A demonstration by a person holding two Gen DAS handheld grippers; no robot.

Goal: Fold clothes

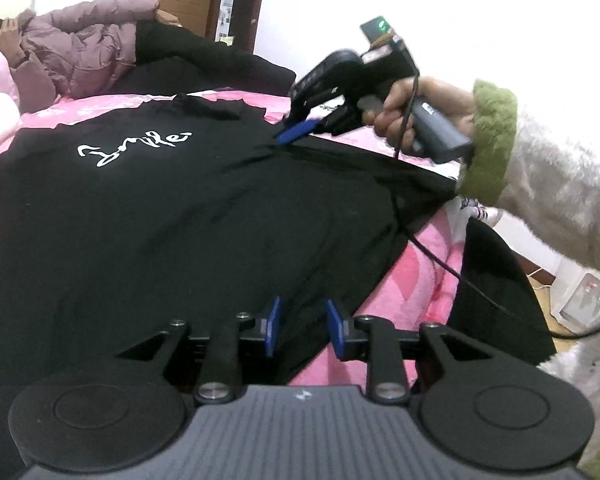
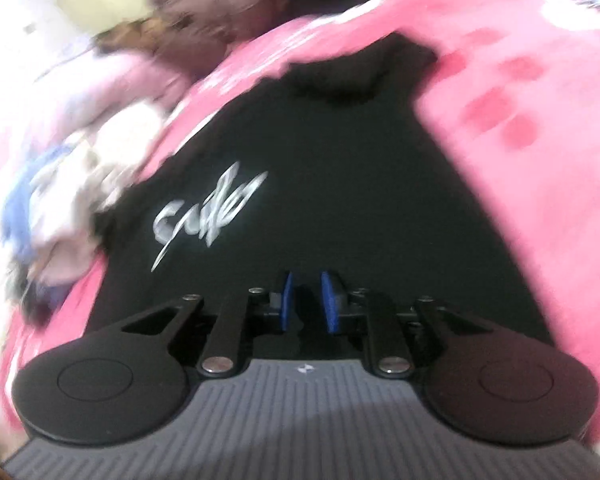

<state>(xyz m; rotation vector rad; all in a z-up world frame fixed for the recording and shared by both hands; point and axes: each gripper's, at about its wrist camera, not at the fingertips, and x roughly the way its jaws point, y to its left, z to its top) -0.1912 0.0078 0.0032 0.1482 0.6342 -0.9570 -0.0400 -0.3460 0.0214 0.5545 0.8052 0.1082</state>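
A black T-shirt (image 1: 188, 216) with white script lies spread on a pink bed (image 1: 420, 264); its collar (image 2: 364, 76) points away in the right wrist view. My left gripper (image 1: 305, 322) hovers over the shirt's near hem, open, with a narrow gap between its blue pads (image 1: 275, 326). A hand holds my right gripper (image 1: 288, 138), whose blue tip touches the shirt near the far shoulder, where creases gather. In its own blurred view the right gripper (image 2: 306, 300) shows a small gap over black cloth.
A person in a mauve puffer jacket (image 1: 80, 48) lies at the head of the bed, beside more dark cloth (image 1: 204, 56). A black garment (image 1: 496, 288) hangs over the bed's right edge. A cable (image 1: 432, 252) trails from the right gripper. A white appliance (image 1: 584, 296) stands on the floor.
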